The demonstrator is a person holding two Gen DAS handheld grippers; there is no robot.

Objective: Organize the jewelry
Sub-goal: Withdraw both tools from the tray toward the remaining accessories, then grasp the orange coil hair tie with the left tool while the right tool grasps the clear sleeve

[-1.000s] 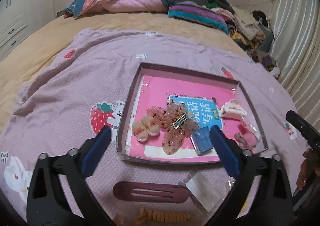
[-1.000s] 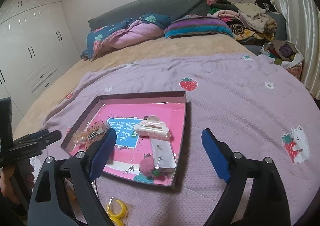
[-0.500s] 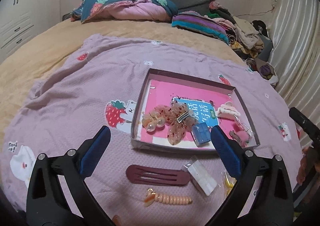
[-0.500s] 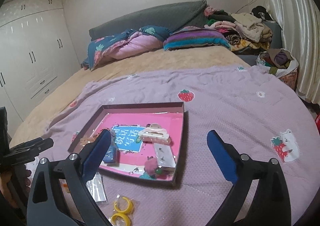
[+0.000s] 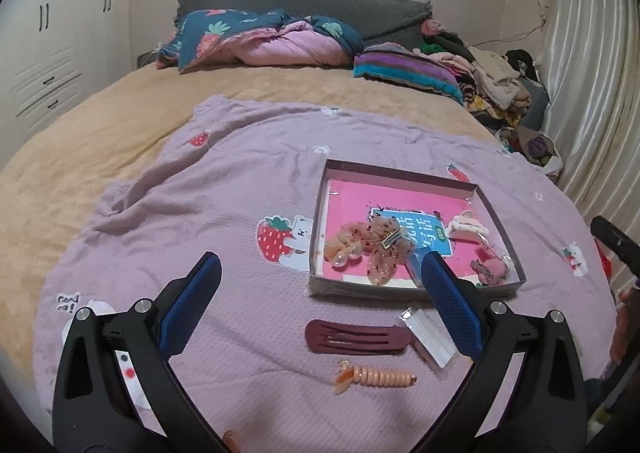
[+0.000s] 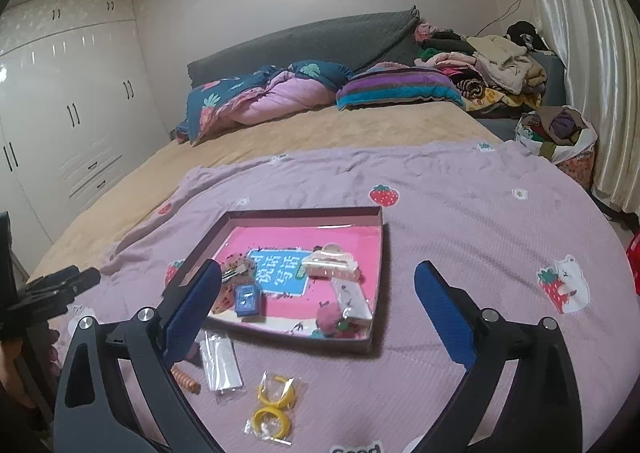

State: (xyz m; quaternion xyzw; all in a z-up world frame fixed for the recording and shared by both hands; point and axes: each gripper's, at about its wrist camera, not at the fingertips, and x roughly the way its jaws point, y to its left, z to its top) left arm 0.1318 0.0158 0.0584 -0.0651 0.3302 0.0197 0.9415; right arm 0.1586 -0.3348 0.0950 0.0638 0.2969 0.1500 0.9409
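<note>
A shallow box tray (image 5: 400, 172) with a pink lining lies on the purple blanket; it also shows in the right wrist view (image 6: 296, 212). Inside lie a sheer bow clip (image 5: 380, 243), a cream claw clip (image 5: 466, 225), a small blue box (image 6: 248, 299) and a pink pompom (image 6: 328, 317). In front of the tray lie a maroon hair clip (image 5: 356, 337), a peach spiral tie (image 5: 376, 376), a clear packet (image 5: 428, 335) and bagged yellow hoops (image 6: 274, 407). My left gripper (image 5: 320, 301) and right gripper (image 6: 318, 313) are both open and empty, held above the blanket near the tray.
The purple blanket (image 5: 224, 189) covers the near part of a tan bed (image 5: 120, 121). Pillows and quilts (image 5: 260, 41) lie at the headboard, a clothes pile (image 5: 492, 81) at the back right. White wardrobes (image 6: 64, 113) stand left, curtains (image 6: 580, 53) right.
Both grippers have pulled back and risen from the tray. The loose items in front of the tray have come into fuller view. Nothing was picked up.
</note>
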